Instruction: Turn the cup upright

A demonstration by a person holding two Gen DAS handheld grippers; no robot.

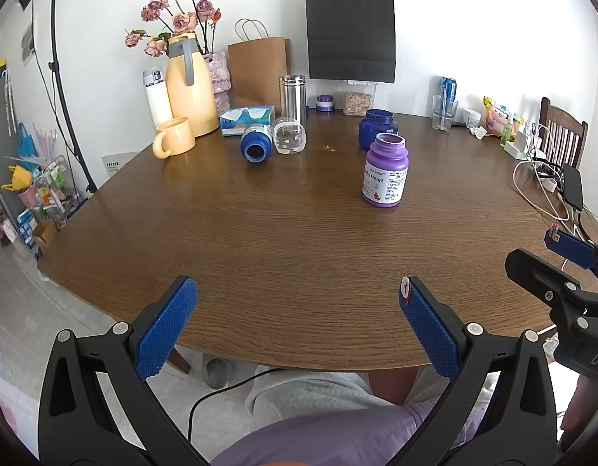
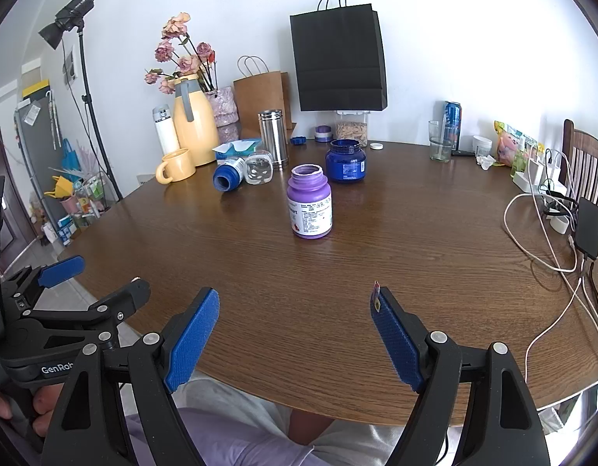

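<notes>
progress was judged nil: both the left gripper (image 1: 297, 322) and right gripper (image 2: 295, 334) were held wide open and empty, well short of the blue jar (image 1: 255, 142) lying sideways beside the yellow mug (image 1: 173, 136).

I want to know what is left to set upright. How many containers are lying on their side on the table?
2. A blue bottle and a clear jar lie side by side near the tissue box. The purple bottle and dark blue jar stand upright.
</notes>
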